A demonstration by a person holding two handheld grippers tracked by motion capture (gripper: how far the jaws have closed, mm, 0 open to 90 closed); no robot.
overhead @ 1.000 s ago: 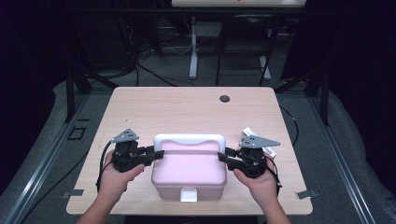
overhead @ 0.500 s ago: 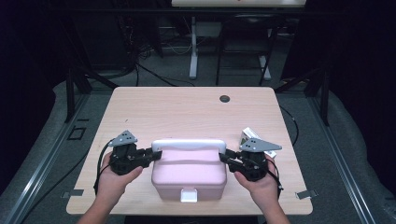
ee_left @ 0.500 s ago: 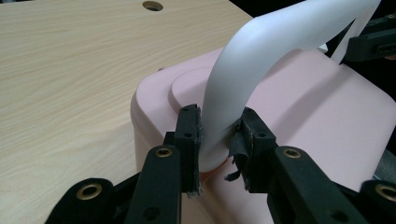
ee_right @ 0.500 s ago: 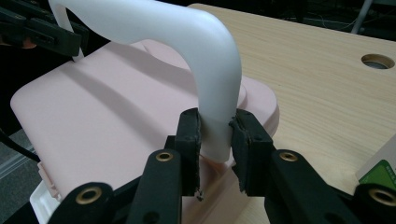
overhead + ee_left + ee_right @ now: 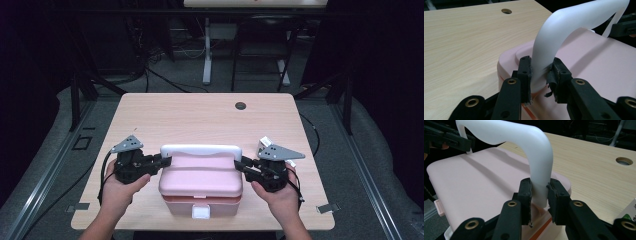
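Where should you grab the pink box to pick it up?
Probably by the white handle, low on its two legs, one gripper from each side. The left gripper and right gripper pinch there now; the pink box has a smooth, wide lid.

My black left gripper (image 5: pixel 161 162) and black right gripper (image 5: pixel 240 165) carry grey plates, the box (image 5: pixel 200 182) is pale pink with a white handle (image 5: pixel 200 151), on light wood-grain table (image 5: pixel 200 117).
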